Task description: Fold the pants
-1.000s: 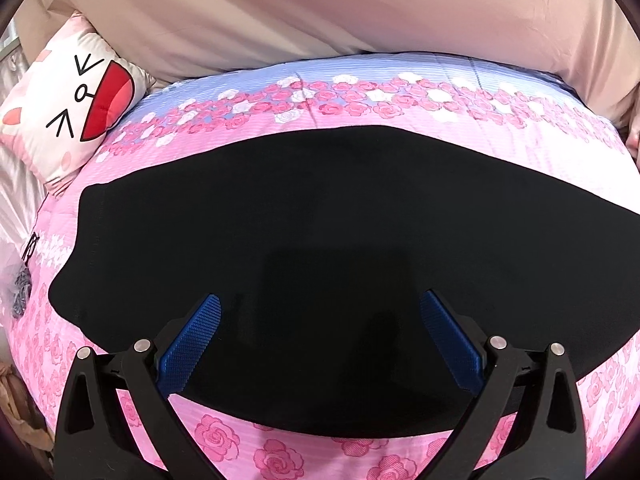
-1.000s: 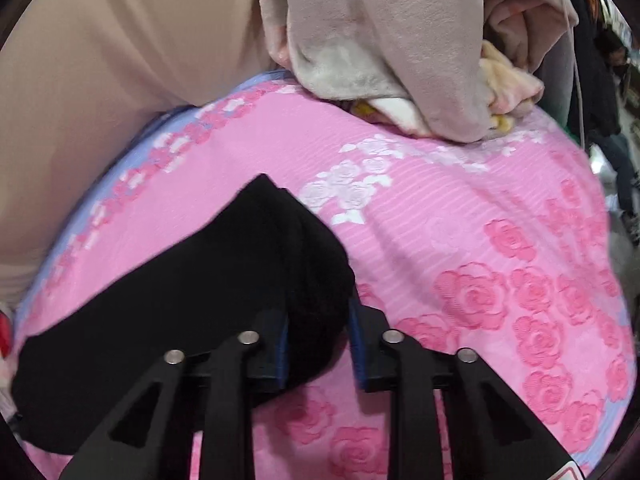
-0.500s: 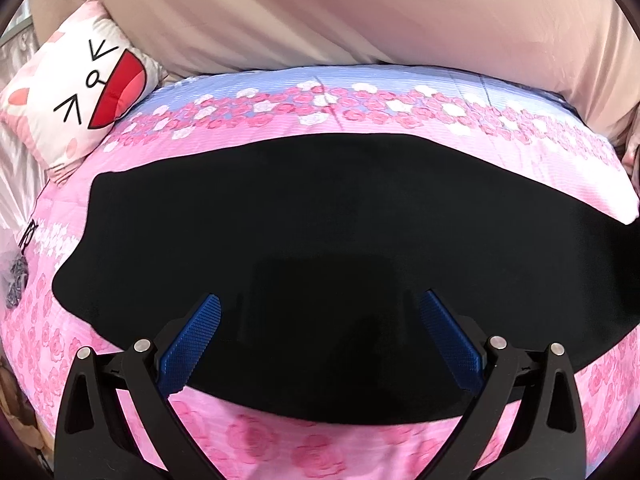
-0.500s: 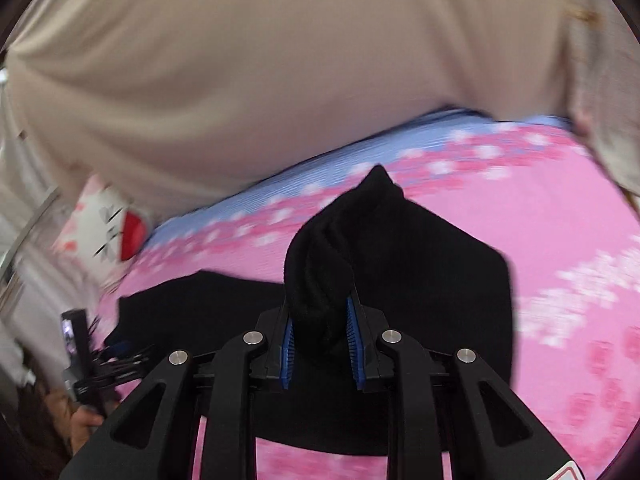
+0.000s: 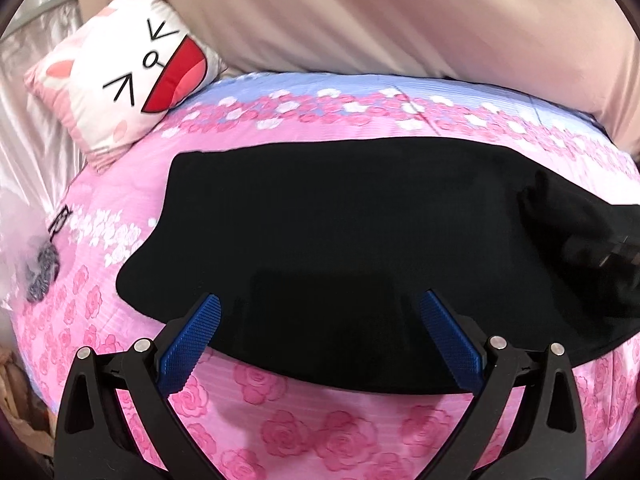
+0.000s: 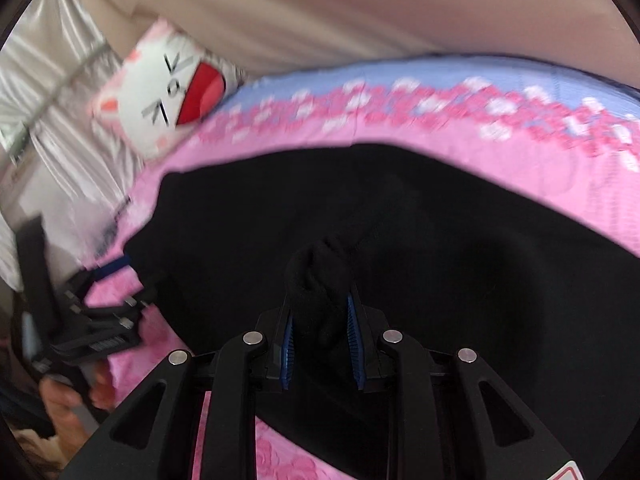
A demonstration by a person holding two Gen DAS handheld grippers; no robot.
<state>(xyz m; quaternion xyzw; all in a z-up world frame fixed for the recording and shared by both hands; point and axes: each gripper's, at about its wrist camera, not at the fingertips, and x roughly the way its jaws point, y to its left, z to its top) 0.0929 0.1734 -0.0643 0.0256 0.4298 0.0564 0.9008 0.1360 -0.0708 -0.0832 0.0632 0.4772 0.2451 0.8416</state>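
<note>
While right hand-held gripper (image 6: 320, 320) pinches them, pants (image 5: 340, 240) lying crosswise

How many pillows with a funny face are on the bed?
1. The cat-face pillow lies at the bed's far left corner, beyond the black pants, against the beige cover. More could be hidden outside the views.

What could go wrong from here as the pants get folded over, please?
The right gripper pinches only a small bunched wad of the black pants, so the cloth may slip out or land wrinkled. The left gripper hovers open, holding nothing down, so the lower layer could drag across the pink bedspread.
</note>
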